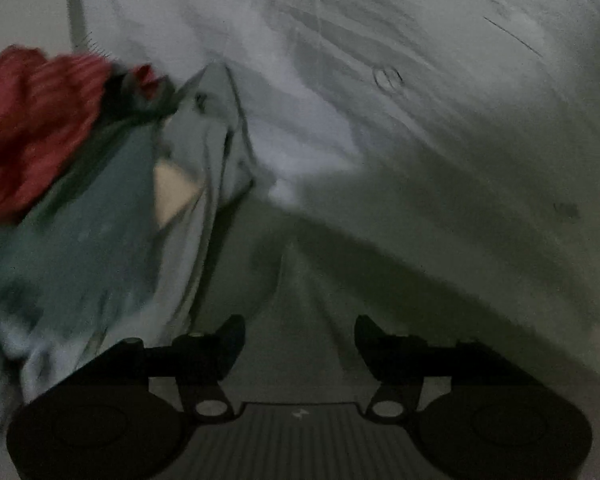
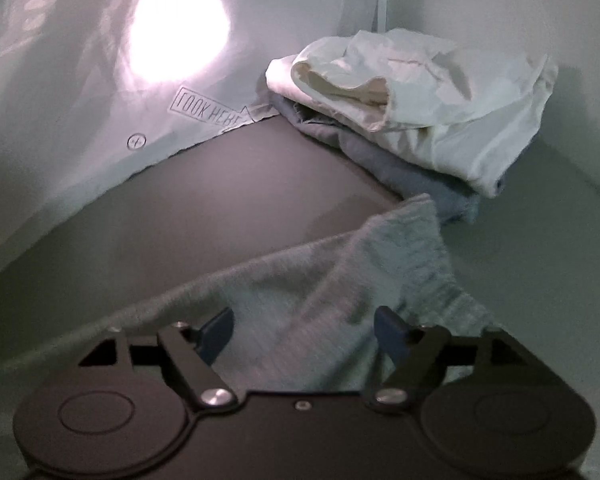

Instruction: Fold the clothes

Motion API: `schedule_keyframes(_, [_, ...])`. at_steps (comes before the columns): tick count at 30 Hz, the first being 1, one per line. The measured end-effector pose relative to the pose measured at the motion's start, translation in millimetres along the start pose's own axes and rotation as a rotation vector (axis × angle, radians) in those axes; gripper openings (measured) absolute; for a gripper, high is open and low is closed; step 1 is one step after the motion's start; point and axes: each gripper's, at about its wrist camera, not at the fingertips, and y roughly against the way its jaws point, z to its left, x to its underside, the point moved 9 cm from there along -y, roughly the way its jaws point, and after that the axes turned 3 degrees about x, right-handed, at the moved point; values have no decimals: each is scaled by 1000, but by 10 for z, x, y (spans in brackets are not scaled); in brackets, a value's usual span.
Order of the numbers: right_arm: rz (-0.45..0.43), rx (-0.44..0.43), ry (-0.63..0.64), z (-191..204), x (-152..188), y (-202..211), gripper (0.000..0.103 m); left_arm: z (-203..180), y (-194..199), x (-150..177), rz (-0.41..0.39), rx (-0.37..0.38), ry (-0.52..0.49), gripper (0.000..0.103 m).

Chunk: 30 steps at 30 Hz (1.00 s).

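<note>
Both tongs gape wide: left tongs [image 1: 300,338] blurred and empty, right tongs [image 2: 305,330] straddling a half-hidden pale garment [image 2: 340,280].

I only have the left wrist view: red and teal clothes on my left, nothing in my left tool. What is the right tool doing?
Observer: The right tool is open. A pale knit cloth lies between its fingers, and the pads are not pressing on it.
Operator: Is there a finished pile anywhere?
Observer: Yes, beyond that cloth and to the right. A white garment lies on top of a grey-blue garment, both roughly folded.
Operator: Any landmark near it?
Observer: A printed LOOK HERE arrow on the sheet, just left of the pile.
</note>
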Motion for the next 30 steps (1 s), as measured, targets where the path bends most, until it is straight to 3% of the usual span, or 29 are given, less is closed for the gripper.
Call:
schedule_keyframes(4, [-29, 47, 68, -272, 207, 216, 88, 6, 534, 791, 68, 9, -13, 66])
schedule_keyframes(9, [-60, 140, 166, -850, 459, 317, 89, -238, 1136, 1856, 167, 47, 17, 70])
schedule_keyframes(14, [-53, 141, 184, -1379, 718, 267, 89, -383, 1549, 2641, 222, 28, 9, 71])
schedule_keyframes(16, [-46, 131, 138, -1561, 782, 246, 89, -385, 1679, 2852, 226, 22, -2, 72])
schedule_keyframes(21, [44, 61, -126, -1937, 983, 127, 86, -318, 1918, 3152, 229, -15, -26, 75])
schedule_keyframes(23, [38, 53, -154, -1980, 1005, 142, 74, -292, 1966, 3200, 231, -23, -32, 76])
schedule_keyframes(25, [28, 65, -123, -2005, 984, 171, 31, -250, 1987, 3208, 235, -30, -28, 77])
schedule_keyframes(27, [9, 55, -121, -2074, 970, 224, 6, -216, 2035, 3222, 238, -30, -5, 77])
schedule_keyframes(30, [0, 82, -258, -2458, 982, 274, 6, -88, 2091, 3197, 229, -42, 22, 77])
